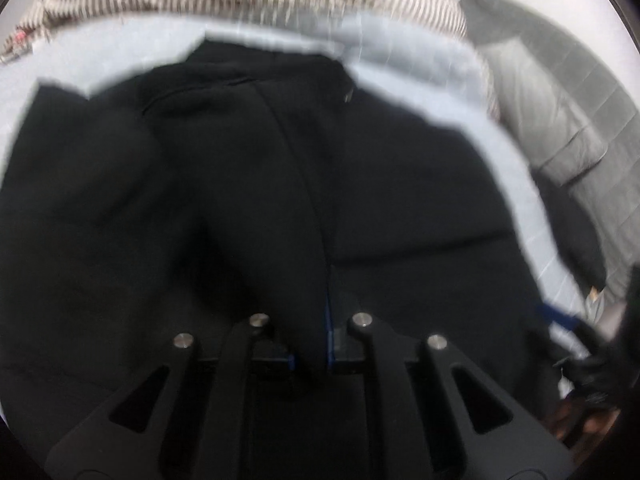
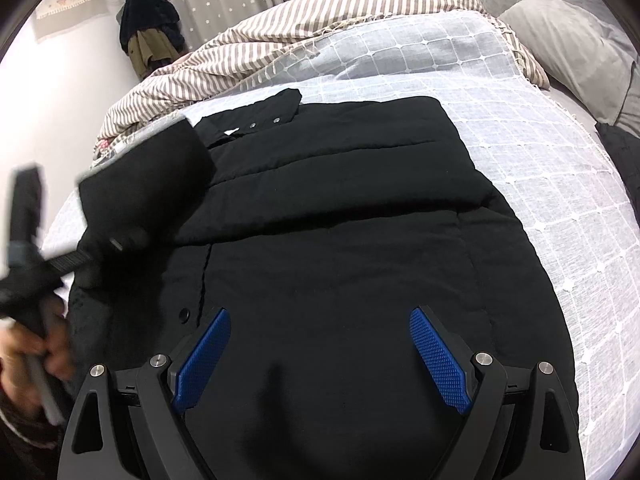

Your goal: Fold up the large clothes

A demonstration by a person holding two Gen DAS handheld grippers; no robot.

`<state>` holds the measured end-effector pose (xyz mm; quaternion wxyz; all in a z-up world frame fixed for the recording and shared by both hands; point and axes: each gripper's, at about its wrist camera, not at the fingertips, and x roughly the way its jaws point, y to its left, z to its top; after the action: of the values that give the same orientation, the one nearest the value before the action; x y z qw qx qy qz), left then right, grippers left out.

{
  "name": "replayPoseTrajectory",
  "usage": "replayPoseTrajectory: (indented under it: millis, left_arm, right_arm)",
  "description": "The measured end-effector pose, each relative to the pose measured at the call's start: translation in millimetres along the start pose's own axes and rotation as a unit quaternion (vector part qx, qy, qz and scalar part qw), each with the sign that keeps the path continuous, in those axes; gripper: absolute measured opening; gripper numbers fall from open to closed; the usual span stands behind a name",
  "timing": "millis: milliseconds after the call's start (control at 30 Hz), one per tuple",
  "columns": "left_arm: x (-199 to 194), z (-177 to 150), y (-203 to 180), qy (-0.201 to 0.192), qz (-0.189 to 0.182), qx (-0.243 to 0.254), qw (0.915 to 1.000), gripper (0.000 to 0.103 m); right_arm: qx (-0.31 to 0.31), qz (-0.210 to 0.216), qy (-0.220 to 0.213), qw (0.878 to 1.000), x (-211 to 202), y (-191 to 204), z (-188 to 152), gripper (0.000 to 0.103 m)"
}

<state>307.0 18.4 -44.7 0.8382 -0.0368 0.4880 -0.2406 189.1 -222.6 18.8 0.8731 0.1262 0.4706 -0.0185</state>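
Note:
A black padded jacket [image 2: 340, 240] lies spread on the bed, its top part folded across in a thick band. My right gripper [image 2: 320, 360] hovers low over the near part of the jacket, with the blue pads [image 2: 204, 356] wide apart and nothing between them. At the left, my left gripper [image 2: 106, 246] holds the jacket's sleeve [image 2: 148, 176] lifted over the jacket's left side. In the blurred left wrist view the sleeve [image 1: 260, 200] runs down into my left gripper [image 1: 312, 350], whose jaws are nearly together on the fabric.
The bed wears a pale blue bedspread with a white grid [image 2: 540, 160]. A striped blanket [image 2: 320, 12] is bunched at the far edge and a grey pillow [image 2: 572, 40] lies at the right. Dark clothes [image 2: 148, 24] hang on the wall. A hand [image 2: 24, 356] shows at the left.

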Motion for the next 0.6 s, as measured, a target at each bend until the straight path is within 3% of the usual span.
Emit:
replayPoseTrajectory:
  millis: [67, 133, 167, 200, 367, 500, 600]
  left_arm:
    - [4, -7, 3, 0.004, -0.008, 0.009, 0.9999, 0.023]
    - [-5, -12, 2, -0.003, -0.025, 0.022, 0.9994, 0.044]
    - [-14, -14, 0, -0.001, -0.037, 0.029, 0.9989, 0.061]
    - [-21, -15, -3, -0.003, -0.044, 0.034, 0.9984, 0.072]
    - [-73, -34, -17, -0.045, -0.052, 0.082, 0.9943, 0.078]
    - [-117, -43, 7, -0.100, -0.080, 0.044, 0.9907, 0.081]
    - [-138, -45, 48, -0.150, -0.081, -0.007, 0.9854, 0.081]
  right_arm:
    - [-0.002, -0.001, 0.002, 1.000, 2, 0, -1, 0.092]
    - [-0.005, -0.002, 0.003, 1.000, 4, 2, -1, 0.092]
    - [-0.006, -0.007, 0.005, 1.000, 4, 2, -1, 0.092]
    - [-0.009, -0.006, 0.004, 1.000, 5, 3, -1, 0.092]
    - [-0.007, 0.033, 0.003, 0.999, 2, 4, -1, 0.092]
    - [-0.001, 0.085, -0.009, 0.996, -8, 3, 6, 0.092]
    - [0.042, 0.156, -0.012, 0.987, -10, -2, 13, 0.092]
